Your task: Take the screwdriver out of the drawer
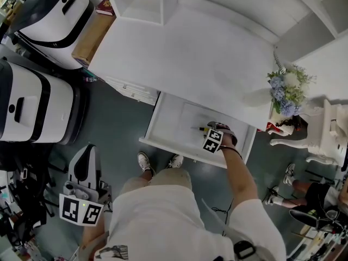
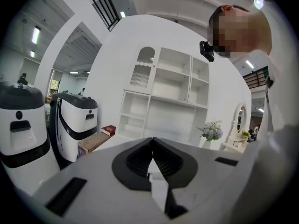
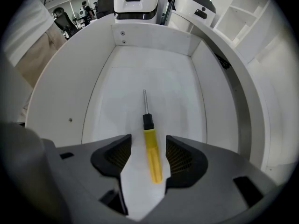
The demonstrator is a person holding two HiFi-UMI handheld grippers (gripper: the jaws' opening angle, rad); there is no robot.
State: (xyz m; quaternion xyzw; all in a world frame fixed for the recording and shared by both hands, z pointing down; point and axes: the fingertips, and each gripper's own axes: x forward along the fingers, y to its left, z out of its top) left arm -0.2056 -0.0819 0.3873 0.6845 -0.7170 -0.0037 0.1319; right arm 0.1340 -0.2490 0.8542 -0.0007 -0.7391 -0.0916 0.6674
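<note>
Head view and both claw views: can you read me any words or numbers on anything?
No words can be read anywhere.
Screwdriver: no print shows.
Book: cover too small to read.
Box: label blurred.
Right marker cube: only squares, no letters.

Between the right gripper's (image 3: pixel 148 154) grey jaws, with their black ribbed pads (image 3: pixel 179 157), lies a screwdriver (image 3: pixel 150 146) with a yellow handle, black collar and silver shaft, on the white drawer (image 3: pixel 117 78) floor. The gripper's cube (image 1: pixel 212 141) carries black-and-white square markers.
</note>
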